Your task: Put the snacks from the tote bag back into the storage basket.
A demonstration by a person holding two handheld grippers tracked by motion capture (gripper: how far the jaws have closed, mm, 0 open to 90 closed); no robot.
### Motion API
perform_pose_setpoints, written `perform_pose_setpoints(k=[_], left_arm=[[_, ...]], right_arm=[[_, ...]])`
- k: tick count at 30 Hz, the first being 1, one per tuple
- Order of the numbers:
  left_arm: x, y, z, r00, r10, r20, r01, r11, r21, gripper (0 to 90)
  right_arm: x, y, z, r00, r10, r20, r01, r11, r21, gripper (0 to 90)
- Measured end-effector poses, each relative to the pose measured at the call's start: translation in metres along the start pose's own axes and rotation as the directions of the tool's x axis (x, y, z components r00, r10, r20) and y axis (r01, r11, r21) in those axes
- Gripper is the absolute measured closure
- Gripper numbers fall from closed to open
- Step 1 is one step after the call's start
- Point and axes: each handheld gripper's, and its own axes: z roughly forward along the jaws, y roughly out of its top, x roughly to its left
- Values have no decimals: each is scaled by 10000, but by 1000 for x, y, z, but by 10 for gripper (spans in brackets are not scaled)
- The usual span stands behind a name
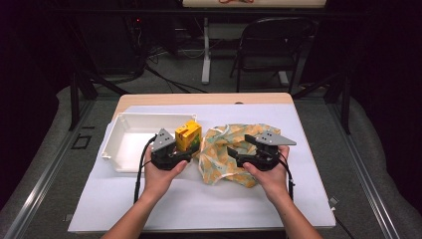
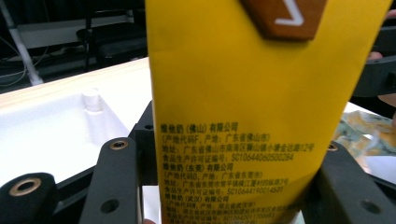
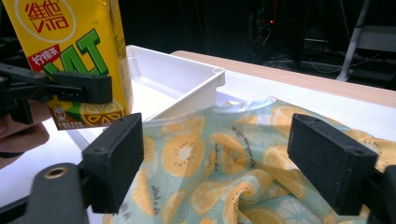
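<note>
Jaws of left gripper [image 1: 183, 152] clamp carton [image 1: 188, 135] beside tray [image 1: 119, 149] rim.

Two black two-jaw grippers, left [image 1: 183, 155] and right [image 1: 233, 153], are seen, each topped by a grey three-cornered plate; brass-ringed screw holes are set in the jaws, and black cables trail toward six o'clock.

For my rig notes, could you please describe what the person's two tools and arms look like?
The left tool and right tool are black, each with two blocky jaws, brass-ringed screw holes, a grey three-cornered top plate and a trailing black cable. The forearms are bare, without sleeves.
</note>
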Motion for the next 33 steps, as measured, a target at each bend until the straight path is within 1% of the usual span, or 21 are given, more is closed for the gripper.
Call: perform_pose_setpoints(k=[4, 5, 7, 9, 12, 15, 18, 20, 21, 22, 24, 26, 27, 29, 33], left_arm=[[3, 2, -4, 10000, 33, -52, -33, 10000, -29, 499], [3, 2, -5, 10000, 50, -83, -50, 10000, -30, 499], [4, 4, -7, 9999, 65, -123, -66, 10000, -73, 499], [4, 5, -10, 9999, 65, -148, -67, 9999, -132, 499], [4, 7, -15, 9998, -81, -162, 77, 9996, -266, 499], [5, 10, -18, 9996, -142, -227, 135, 9994, -320, 499], [8, 11, -19, 9994, -213, -288, 201, 9990, -410, 499], [10, 11, -20, 9991, -260, -340, 246, 9989, -410, 499], [11, 11, -21, 9990, -255, -371, 241, 9991, -362, 499], [12, 11, -21, 9987, -254, -441, 238, 9990, -367, 499], [16, 11, -21, 9982, -353, -487, 331, 9985, -438, 499], [20, 12, -20, 9978, -404, -533, 380, 9982, -463, 500], [24, 11, -20, 9973, -498, -545, 471, 9977, -492, 499], [29, 11, -19, 9959, -707, -567, 679, 9964, -502, 499], [42, 8, -16, 9915, -1011, -820, 966, 9937, -571, 499]], right_arm=[[2, -1, 1, 9999, -67, -124, 66, 10000, -60, 193], [1, -1, 1, 9998, -119, -152, 119, 9999, 11, 193], [1, -1, 1, 9998, -39, -213, 40, 10000, 48, 193], [1, 0, 1, 9997, -4, -253, 3, 10000, -58, 195], [0, 1, -3, 9999, 7, -121, -9, 9998, -196, 200], [-2, 1, -7, 9997, 192, -130, -196, 9994, -284, 199], [-3, 0, -12, 9997, 231, -35, -232, 9989, -407, 199], [-4, 0, -16, 9998, 189, 49, -186, 9990, -406, 198], [-5, -1, -18, 9996, 249, 109, -244, 9987, -451, 197], [-6, -2, -20, 9997, 236, 83, -232, 9988, -428, 194], [-6, -4, -24, 9997, 192, 121, -187, 9990, -404, 193], [-9, -8, -27, 9998, 54, 195, -49, 9997, -257, 190], [-9, -10, -27, 9997, 70, 233, -63, 9995, -317, 190], [-14, -13, -30, 9996, 34, 290, -29, 9999, -164, 190], [-22, -18, -34, 9989, 151, 439, -146, 9998, -124, 191]])
